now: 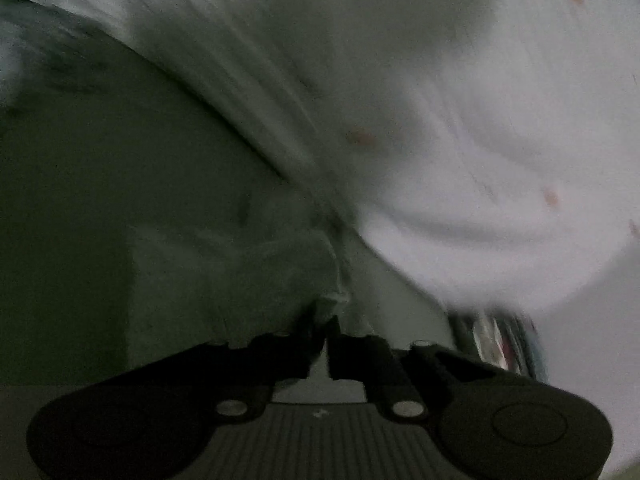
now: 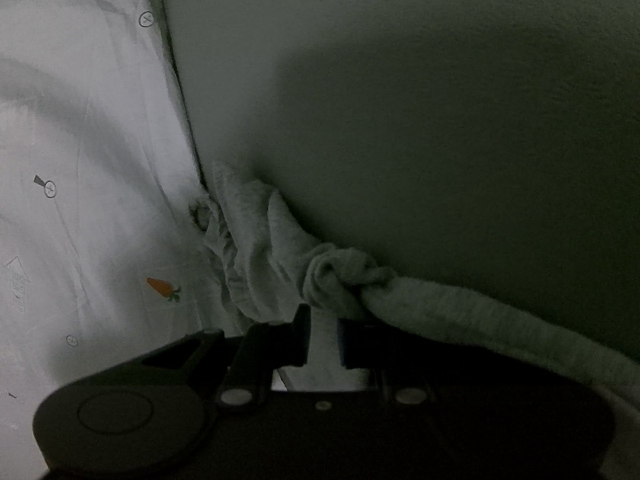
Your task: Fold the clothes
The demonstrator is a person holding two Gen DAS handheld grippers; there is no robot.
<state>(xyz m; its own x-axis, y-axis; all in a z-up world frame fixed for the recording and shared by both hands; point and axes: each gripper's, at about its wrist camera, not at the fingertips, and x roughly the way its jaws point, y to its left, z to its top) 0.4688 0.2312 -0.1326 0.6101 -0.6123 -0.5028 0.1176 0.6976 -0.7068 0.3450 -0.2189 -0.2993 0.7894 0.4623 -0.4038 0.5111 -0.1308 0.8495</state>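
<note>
Mid-fold: my left gripper and right gripper each pinch a bunched edge of the grey-green garment, lifted over the carrot-print white sheet at left. No finished fold shows; laying flat and creasing remain, I judge.

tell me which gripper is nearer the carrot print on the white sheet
Right. The right gripper, pinching the grey garment, sits just beside the carrot print; the left gripper's view shows only blurred orange marks.
</note>
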